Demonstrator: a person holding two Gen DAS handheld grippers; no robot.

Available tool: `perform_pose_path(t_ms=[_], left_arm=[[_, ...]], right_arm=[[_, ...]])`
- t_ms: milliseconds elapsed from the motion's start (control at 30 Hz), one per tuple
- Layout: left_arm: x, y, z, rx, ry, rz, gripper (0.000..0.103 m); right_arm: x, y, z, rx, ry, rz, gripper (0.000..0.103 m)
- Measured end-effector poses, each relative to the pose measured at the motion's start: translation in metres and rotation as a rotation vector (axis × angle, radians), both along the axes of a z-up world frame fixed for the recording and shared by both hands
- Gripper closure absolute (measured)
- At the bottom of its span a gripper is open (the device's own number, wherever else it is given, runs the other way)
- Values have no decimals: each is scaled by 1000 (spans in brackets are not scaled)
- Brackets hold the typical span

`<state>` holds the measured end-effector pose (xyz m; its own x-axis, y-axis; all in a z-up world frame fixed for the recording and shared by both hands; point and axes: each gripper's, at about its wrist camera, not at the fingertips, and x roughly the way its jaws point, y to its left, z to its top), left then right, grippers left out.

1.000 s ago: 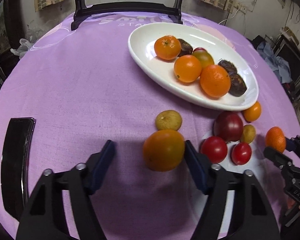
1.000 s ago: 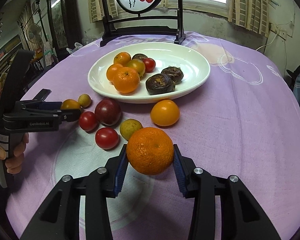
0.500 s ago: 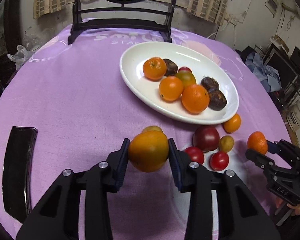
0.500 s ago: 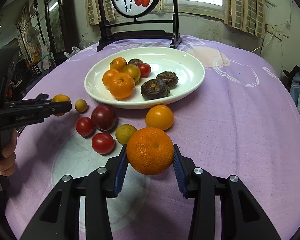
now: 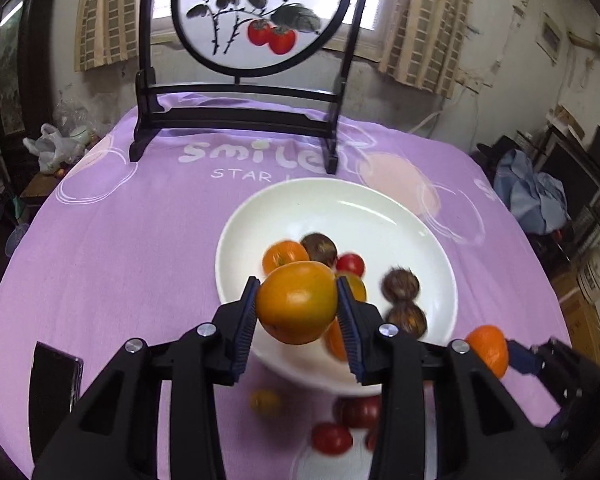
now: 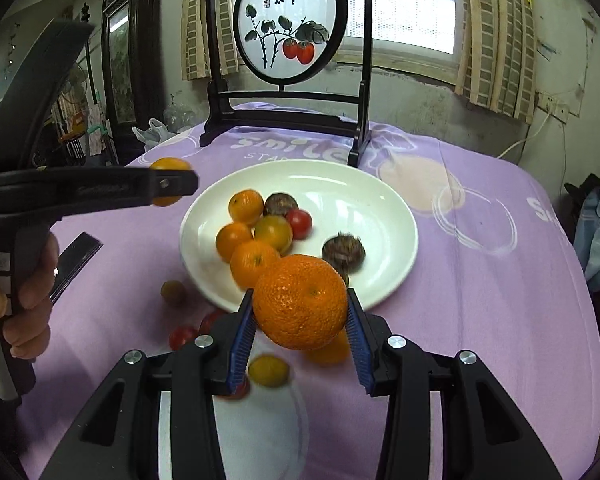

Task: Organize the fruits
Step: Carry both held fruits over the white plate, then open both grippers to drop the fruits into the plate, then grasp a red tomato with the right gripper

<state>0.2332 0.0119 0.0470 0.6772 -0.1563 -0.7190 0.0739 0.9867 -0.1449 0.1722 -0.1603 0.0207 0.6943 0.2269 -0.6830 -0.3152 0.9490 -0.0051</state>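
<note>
Left wrist view: the left gripper [image 5: 296,312] is clamped on a smooth orange-yellow fruit [image 5: 296,307], which its jaws closed on only moments ago. It is held in the air above the near rim of a white plate [image 5: 380,216] on the purple-clothed tabletop [image 5: 120,232]. The plate already holds several fruits (oranges, a red tomato, dark brown ones). At lower right, the right gripper's mandarin [image 5: 488,350] shows. Loose fruits below are blurred.

Right wrist view: the right gripper [image 6: 300,320] grips a dimpled mandarin [image 6: 300,301], raised just short of the plate's near rim. The left gripper enters from the left, carried by a hand [image 6: 28,288].

Judged step: both fruits are mid-carry toward the plate. Next, each should move over a bare patch of plate, lower, then release gently so nothing rolls off.
</note>
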Motion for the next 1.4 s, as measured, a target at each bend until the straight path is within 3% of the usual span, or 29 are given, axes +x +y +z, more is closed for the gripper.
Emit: perform_pose_path(t_ms=[233, 333, 400, 433, 467, 567, 800, 867, 967, 1167, 1333, 1400], left_arm=[[31, 4, -36, -1, 79, 7, 66], [37, 8, -43, -21, 84, -6, 66], [38, 7, -42, -35, 49, -23, 50], [38, 6, -41, -29, 34, -16, 31], [36, 7, -40, -18, 16, 4, 25], [35, 9, -37, -38, 8, 7, 25], [27, 10, -32, -31, 17, 30, 19], [20, 6, -25, -15, -3, 12, 17], [7, 2, -12, 19, -33, 7, 13], [-32, 11, 9, -19, -50, 11, 8], [-65, 19, 3, -7, -42, 14, 5], [-72, 21, -8, -20, -17, 8, 5]], right_arm=[[52, 14, -14, -38, 21, -27, 60], [71, 12, -22, 10, 48, -51, 59], [80, 9, -27, 59, 77, -61, 58], [83, 7, -29, 84, 90, -73, 56], [83, 6, -28, 93, 83, -80, 54], [69, 3, -20, 97, 39, -75, 45], [21, -9, -9, 67, 28, -54, 40], [2, -15, -12, 91, 39, -49, 29], [-17, -21, -18, 99, 48, -51, 29], [-31, -36, -33, 156, 95, -69, 29], [-44, -30, -35, 140, 86, -25, 28], [-51, -26, -37, 130, 80, -11, 21]])
